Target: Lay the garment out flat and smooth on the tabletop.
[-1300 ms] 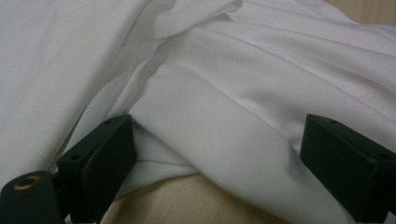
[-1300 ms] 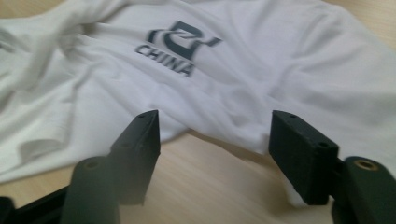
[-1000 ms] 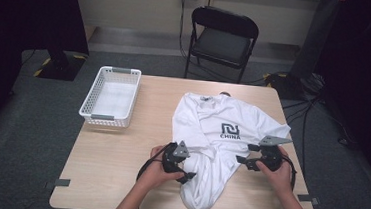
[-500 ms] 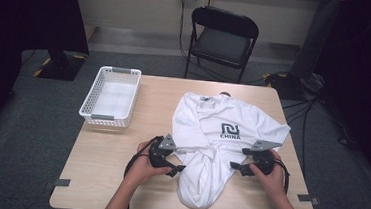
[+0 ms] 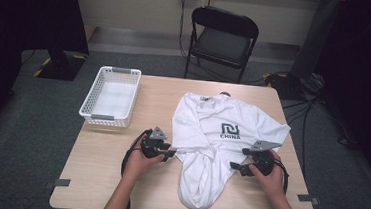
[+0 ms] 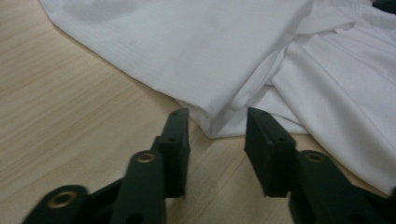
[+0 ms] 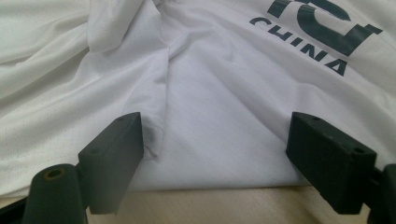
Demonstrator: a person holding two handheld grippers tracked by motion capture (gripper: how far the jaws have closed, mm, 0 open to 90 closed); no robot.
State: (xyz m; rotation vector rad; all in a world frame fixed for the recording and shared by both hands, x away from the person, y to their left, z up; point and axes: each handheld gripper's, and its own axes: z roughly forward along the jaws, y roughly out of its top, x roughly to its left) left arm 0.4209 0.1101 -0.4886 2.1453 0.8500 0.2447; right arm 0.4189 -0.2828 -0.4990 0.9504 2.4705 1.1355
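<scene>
From above, the light falls evenly on my table (image 5: 117, 179); it is bright in the middle, while the room at both sides goes almost black; the white shirt (image 5: 211, 136) reflects strongly and loses some detail in its folds, though it is not fully burned out; shadows under my hands are soft and short; the high view is slightly soft overall. In my left gripper view the black jaws near the lens are blurred, most at the lower corners; the wood grain is also soft. In my right gripper view the cloth weave is sharp; the near jaws are out of focus.
</scene>
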